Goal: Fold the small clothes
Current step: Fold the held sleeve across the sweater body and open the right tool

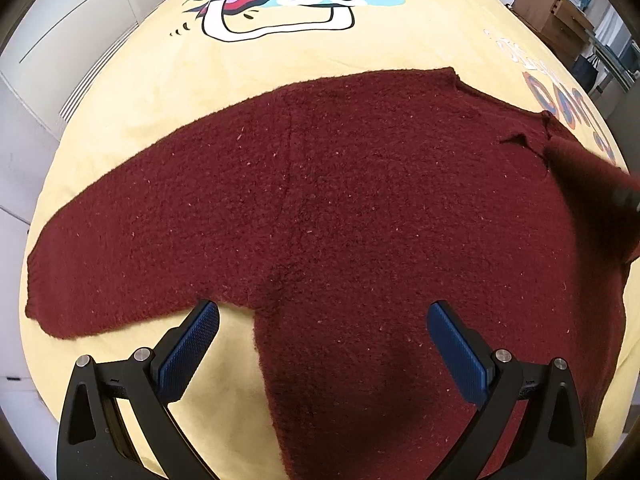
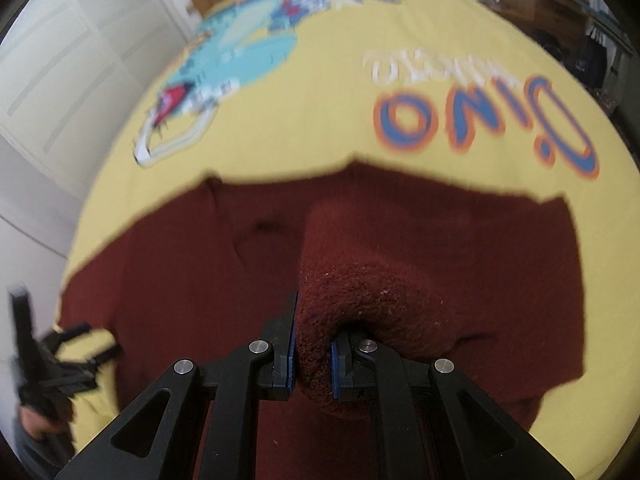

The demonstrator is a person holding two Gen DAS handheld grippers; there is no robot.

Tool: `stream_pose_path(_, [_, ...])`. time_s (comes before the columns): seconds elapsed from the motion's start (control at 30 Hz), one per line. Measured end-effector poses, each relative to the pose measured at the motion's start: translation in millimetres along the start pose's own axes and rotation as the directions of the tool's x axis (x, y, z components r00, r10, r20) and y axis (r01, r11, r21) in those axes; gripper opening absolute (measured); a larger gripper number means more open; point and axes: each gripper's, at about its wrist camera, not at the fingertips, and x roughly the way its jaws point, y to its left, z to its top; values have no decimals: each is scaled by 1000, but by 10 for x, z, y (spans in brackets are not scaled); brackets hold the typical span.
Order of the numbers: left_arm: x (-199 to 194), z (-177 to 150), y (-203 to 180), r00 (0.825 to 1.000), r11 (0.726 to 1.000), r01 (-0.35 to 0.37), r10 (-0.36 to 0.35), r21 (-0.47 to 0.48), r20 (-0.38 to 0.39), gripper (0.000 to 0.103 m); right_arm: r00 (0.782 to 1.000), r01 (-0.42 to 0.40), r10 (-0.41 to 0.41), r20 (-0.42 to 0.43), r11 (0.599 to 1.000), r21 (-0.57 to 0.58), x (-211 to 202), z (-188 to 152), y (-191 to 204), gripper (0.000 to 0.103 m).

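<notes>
Yellow dino blanket point(image 1: 160, 92) under red sweater point(image 1: 340, 184); right gripper point(image 2: 313, 354) pinched tight on sleeve point(image 2: 360, 292), body ahead of fingers; left gripper point(image 1: 322, 344) wide open, empty, over armpit

A dark red fuzzy sweater point(image 1: 340, 208) lies flat on its front or back, body spread wide. In the left wrist view one sleeve point(image 1: 132, 248) stretches out flat toward nine o'clock. The other sleeve point(image 2: 352, 292) is lifted off the surface, bunched into a thick fold and drawn over the body toward six o'clock in the right wrist view.
</notes>
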Motion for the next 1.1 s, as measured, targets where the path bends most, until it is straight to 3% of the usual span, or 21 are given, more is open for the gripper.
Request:
stream_pose_path(0.27, [64, 9, -117, 1000, 1000, 2, -2, 5, -23, 102, 990, 74, -75, -118, 997, -15, 390, -241, -45, 16])
stream_pose_path(0.37, [76, 18, -130, 1000, 1000, -1, 1, 5, -27, 102, 989, 75, -76, -126, 997, -10, 401, -239, -60, 23])
stream_pose_path(0.4, [74, 20, -135, 1000, 1000, -4, 5, 6, -28, 102, 988, 81, -82, -127, 997, -12, 391, -235, -63, 30])
stream_pose_path(0.43, [66, 19, -146, 1000, 1000, -7, 7, 7, -28, 102, 987, 90, -92, -131, 996, -19, 371, -230, -64, 50])
stream_pose_path(0.5, [64, 23, -155, 1000, 1000, -11, 11, 9, -29, 102, 987, 100, -103, -126, 994, -30, 308, -227, -74, 73])
stream_pose_path(0.53, [64, 26, -164, 999, 1000, -12, 12, 10, -30, 102, 986, 109, -112, -124, 993, -36, 278, -226, -79, 76])
stream_pose_path(0.7, [53, 21, -203, 1000, 999, -12, 13, 33, -28, 102, 972, 182, -191, -135, 980, -74, 102, -313, -214, 81])
stream_pose_path(0.83, [24, 1, -285, 999, 998, 15, -13, 55, -32, 102, 988, 93, -89, -125, 995, 25, -93, -451, -453, 82])
stream_pose_path(0.97, [-68, 102, -633, 998, 991, 64, -64, 120, -2, 102, 980, 173, -167, -112, 984, 43, -234, -606, -667, 82])
stream_pose_path(1.1, [-156, 223, -1114, 994, 966, 98, -105, 240, 15, 102, 974, 207, -198, -112, 975, 79, -338, -746, -852, 82])
